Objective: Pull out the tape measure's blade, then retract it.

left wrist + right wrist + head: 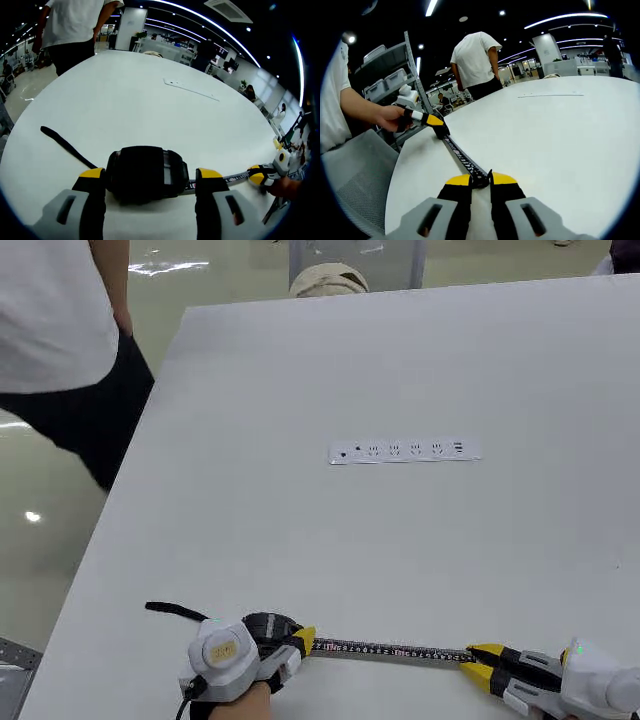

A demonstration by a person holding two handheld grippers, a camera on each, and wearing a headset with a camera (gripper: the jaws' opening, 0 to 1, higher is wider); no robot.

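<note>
Your left tool [150, 175] is clenched around the black tape measure [145, 167], which sits on the white tabletop [400, 540] at the lower left of the head view. Your right tool [481, 180] is pinched shut on the far end of the blade [390, 650], at the lower right of that view. The blade runs low over the tabletop between the two tools, so it looks drawn out and under spring tension. The main risk is at that pinch. It grips only the blade's end, and if it slips or you let go all at once, the blade will likely whip back and slam into the case. That snap could jolt the tape measure loose or twist it in the left tool's jaws. Lifting or angling the right tool could also buckle the thin blade, and a kinked blade may jam partway on retraction. The strap [65, 145] trails loose at the left of the case, away from the blade, so a snag seems unlikely. By count there are two tools, one tape measure with one blade and one strap, one power strip [404, 451] at the centre of the head view well apart from the work, and one person [50, 310] standing at the upper left.
</note>
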